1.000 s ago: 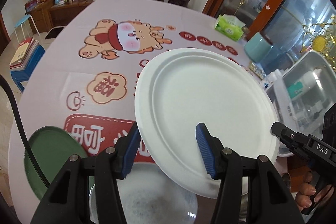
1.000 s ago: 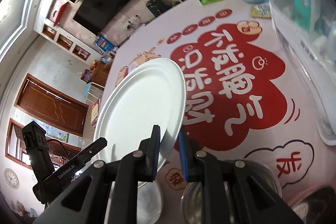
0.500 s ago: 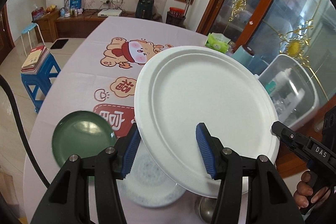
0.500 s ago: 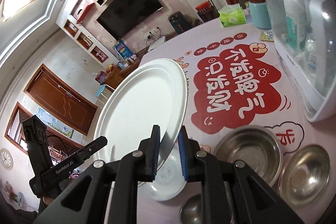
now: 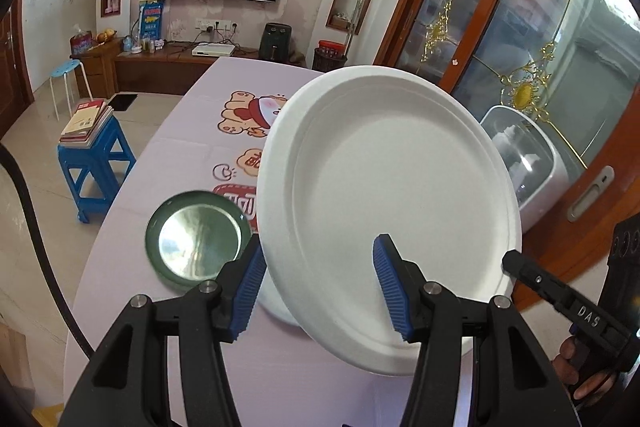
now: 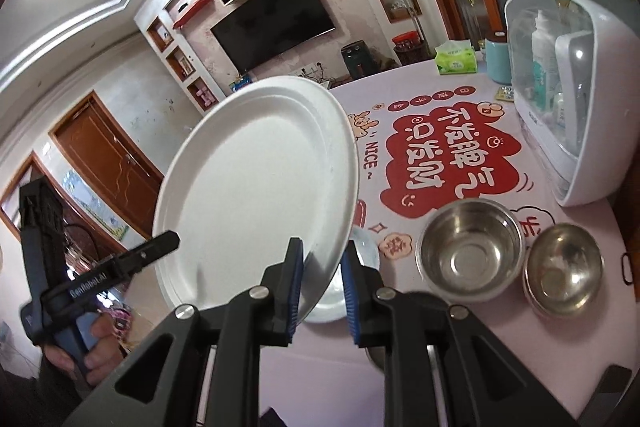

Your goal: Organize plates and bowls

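Note:
A large white plate (image 5: 392,203) hangs tilted above the table, held from two sides. My left gripper (image 5: 318,287) has the plate slanting between its jaws, one blue pad at the rim's back and the other on the face. My right gripper (image 6: 322,267) is shut on the plate's (image 6: 256,187) lower rim. Below, on the table, lie a green plate (image 5: 196,235) and a pale plate (image 6: 356,287) partly hidden by the held one. Two steel bowls (image 6: 470,251) (image 6: 564,275) stand side by side at the right.
A white lidded cabinet with bottles (image 6: 580,99) stands at the table's right edge, with a tissue pack (image 6: 456,59) and teal canister (image 6: 498,61) behind it. A blue stool with books (image 5: 94,159) stands on the floor left of the table (image 5: 192,131).
Both grippers have risen and drawn back together with the white plate. The table now lies farther below, and the green plate and steel bowls have come into view.

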Demonstrator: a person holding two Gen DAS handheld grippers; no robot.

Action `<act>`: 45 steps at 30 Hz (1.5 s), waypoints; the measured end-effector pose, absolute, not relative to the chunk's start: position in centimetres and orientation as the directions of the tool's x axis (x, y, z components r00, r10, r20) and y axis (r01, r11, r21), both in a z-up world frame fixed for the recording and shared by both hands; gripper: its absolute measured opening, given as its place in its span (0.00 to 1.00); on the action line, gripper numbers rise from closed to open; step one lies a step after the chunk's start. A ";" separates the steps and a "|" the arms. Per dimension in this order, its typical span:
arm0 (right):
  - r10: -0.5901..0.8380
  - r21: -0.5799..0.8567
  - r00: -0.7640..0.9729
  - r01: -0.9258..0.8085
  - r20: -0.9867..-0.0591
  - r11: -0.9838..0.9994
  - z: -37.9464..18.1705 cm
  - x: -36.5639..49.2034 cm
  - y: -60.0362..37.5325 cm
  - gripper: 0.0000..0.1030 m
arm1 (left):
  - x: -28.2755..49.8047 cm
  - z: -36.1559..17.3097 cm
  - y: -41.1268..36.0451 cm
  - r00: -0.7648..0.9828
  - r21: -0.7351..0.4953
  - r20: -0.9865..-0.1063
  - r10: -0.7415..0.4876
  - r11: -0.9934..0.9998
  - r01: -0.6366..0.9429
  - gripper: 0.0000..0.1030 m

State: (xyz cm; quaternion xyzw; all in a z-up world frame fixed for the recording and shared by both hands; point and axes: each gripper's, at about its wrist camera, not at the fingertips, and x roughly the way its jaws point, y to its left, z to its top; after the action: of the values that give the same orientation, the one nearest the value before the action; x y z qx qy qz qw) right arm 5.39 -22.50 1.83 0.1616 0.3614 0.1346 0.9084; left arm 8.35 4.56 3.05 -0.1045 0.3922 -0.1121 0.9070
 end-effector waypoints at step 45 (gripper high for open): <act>0.146 0.230 0.532 0.093 -0.834 0.969 -11.3 -10.8 -12.9 0.24 | -5.2 -12.5 10.5 0.290 -0.176 -0.933 -0.216 0.972 0.157 0.51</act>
State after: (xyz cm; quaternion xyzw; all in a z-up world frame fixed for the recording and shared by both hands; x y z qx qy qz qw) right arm -10.83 -12.95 -11.27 0.1239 0.4834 0.0154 0.8665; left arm -5.20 10.52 -12.54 -0.0250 0.5846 -0.1162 0.8026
